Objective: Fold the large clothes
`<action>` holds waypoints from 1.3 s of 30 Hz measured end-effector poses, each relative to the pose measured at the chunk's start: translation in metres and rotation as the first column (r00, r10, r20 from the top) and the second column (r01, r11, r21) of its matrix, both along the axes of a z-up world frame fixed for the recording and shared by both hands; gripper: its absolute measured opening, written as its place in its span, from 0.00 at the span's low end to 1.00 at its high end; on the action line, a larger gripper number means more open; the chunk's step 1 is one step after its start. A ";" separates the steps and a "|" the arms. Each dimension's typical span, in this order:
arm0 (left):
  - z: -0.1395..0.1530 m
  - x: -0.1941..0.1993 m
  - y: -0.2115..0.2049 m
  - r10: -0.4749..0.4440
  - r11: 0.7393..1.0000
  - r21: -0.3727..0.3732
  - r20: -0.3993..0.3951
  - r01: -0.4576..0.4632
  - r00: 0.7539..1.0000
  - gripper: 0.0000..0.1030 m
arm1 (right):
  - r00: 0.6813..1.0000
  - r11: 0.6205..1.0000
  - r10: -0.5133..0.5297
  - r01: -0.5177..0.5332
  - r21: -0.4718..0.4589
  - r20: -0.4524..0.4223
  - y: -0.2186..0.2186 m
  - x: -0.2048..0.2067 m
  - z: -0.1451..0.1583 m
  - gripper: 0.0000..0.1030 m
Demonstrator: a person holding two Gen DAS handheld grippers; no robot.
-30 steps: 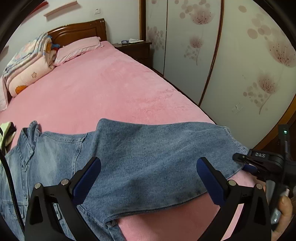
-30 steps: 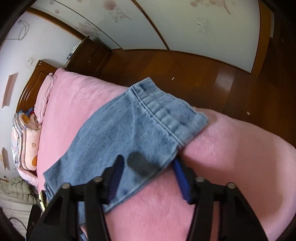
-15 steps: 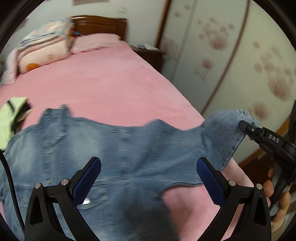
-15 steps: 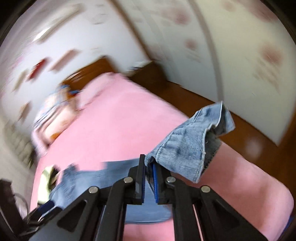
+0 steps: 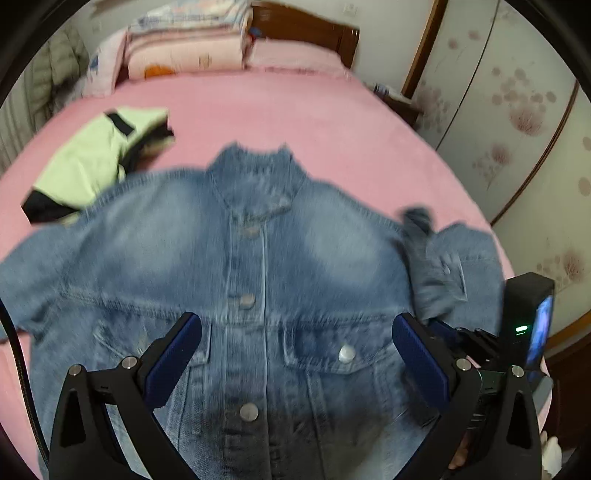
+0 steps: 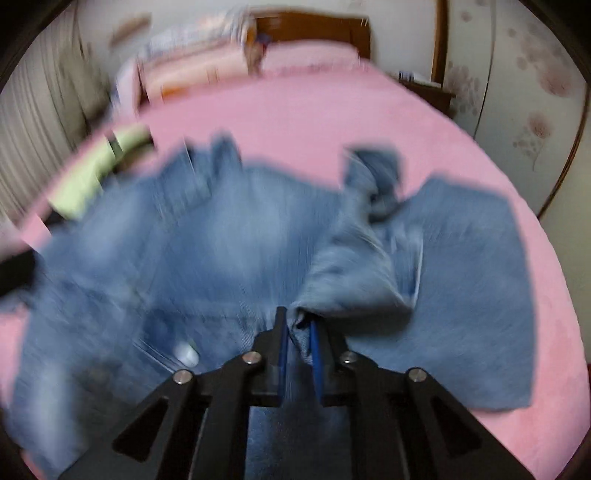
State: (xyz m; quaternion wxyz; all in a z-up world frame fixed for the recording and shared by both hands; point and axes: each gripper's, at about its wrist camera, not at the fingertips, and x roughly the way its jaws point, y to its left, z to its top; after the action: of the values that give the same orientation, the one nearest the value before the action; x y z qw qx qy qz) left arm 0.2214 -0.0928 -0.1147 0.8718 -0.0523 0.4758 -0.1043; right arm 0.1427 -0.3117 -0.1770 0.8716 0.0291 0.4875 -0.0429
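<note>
**On the pink bed: one denim jacket, sleeve fold under way**

Across the pink bed (image 5: 295,110) lay the denim jacket (image 5: 258,258), front side up, collar toward the headboard (image 5: 306,29), its buttoned front running straight down the middle. You had it spread flat there, presumably so that each sleeve could be brought over the chest in turn.

Item, right gripper (image 6: 298,328): your tongs stood nearly together, with a bunch of the sleeve (image 6: 351,273) between them. They had just eased apart a little, yet the cloth looked caught, rising from the blades in a ridge. You held it by the cuff end, likely because that end steers the whole sleeve across the body. The rest of that sleeve lay flat on the bed to the right.

Item, left gripper (image 5: 295,350): your tongs stood wide apart, holding nothing, poised above the chest pockets. My reading is that you kept this one free to pin or smooth the front panel.

Item, green and black garment (image 5: 99,162): lying beside the jacket's shoulder, touching or just overlapped; blur left this unsettled.

Item, stacked quilts (image 5: 184,44): piled at the head of the bed, well apart from the work.
</note>
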 end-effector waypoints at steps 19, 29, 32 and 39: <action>-0.095 0.050 -0.052 -0.196 0.914 -0.396 -0.244 0.087 0.950 0.79 | 0.988 0.976 -0.077 0.047 0.214 0.132 -0.012 -0.105 0.037 0.43; -0.114 0.070 -0.085 -0.228 0.861 -0.505 -0.287 0.055 0.931 0.43 | 0.988 0.951 -0.139 0.114 0.287 0.067 -0.031 -0.116 0.010 0.43; -0.117 0.070 -0.097 -0.232 0.865 -0.498 -0.293 0.060 0.928 0.39 | 0.987 0.945 -0.152 0.127 0.302 0.060 -0.034 -0.116 0.007 0.43; -0.103 0.067 -0.131 -0.204 0.940 -0.320 -0.253 0.117 0.946 0.11 | 0.987 0.945 -0.156 0.136 0.296 0.046 -0.032 -0.115 0.000 0.43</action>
State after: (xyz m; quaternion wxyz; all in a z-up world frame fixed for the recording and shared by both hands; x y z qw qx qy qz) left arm 0.2884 -0.2243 -0.2179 0.7651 -0.1593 0.5765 -0.2387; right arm 0.0275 -0.3439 -0.1775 0.8683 0.1950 0.4549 -0.0340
